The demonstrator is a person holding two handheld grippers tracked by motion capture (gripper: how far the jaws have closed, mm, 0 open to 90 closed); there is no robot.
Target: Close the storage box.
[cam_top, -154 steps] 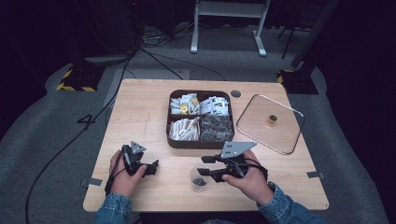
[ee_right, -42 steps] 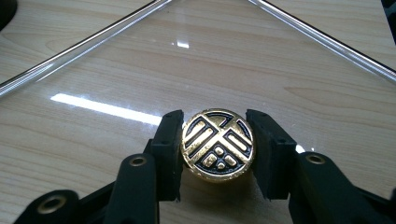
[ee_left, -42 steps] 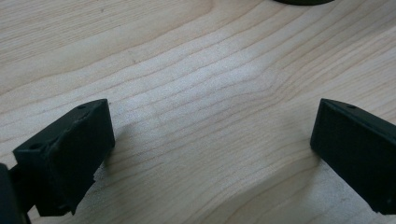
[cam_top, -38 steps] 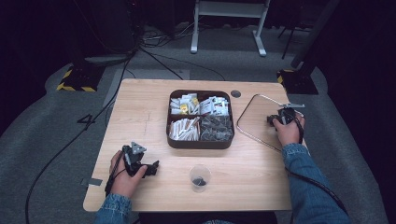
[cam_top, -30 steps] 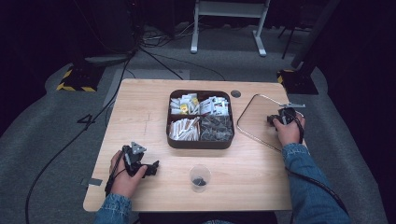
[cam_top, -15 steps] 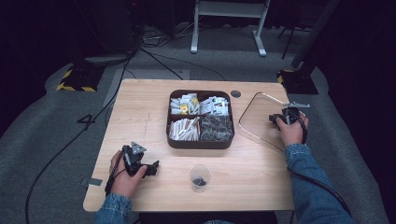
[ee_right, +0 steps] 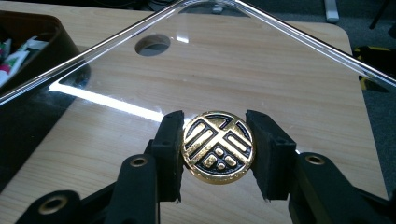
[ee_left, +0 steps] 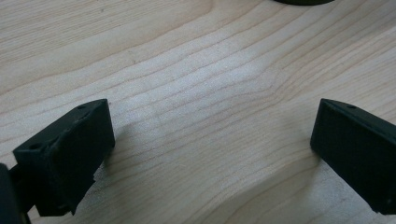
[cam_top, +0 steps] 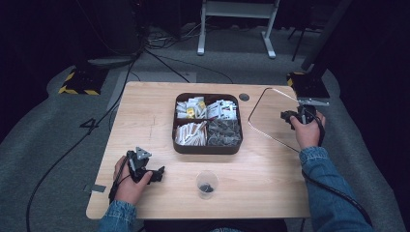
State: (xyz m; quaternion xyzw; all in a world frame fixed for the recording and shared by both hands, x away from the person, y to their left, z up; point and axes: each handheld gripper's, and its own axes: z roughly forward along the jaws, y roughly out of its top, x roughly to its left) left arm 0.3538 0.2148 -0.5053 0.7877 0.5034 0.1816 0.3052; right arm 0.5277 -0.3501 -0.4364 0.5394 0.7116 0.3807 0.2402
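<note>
A clear square lid (cam_top: 270, 116) is tilted up off the right side of the table, held by its round gold-and-black knob (ee_right: 218, 145). My right gripper (ee_right: 218, 154) is shut on that knob, and it sits at the table's right edge (cam_top: 297, 116). A dark brown box (cam_top: 208, 123) with four compartments of packets stands open at the table's middle. My left gripper (cam_top: 153, 175) rests low at the front left, open, its two jaws wide apart over bare wood (ee_left: 210, 116) with nothing between them.
A small clear cup (cam_top: 207, 184) with something dark in it stands near the front edge, right of my left gripper. A round hole (cam_top: 244, 97) pierces the table behind the box. Cables and a stand base lie on the floor beyond the table.
My right gripper went from beside the cup to the lid at the right, shut on its knob, and has tilted the lid up. The left gripper has stayed put.
</note>
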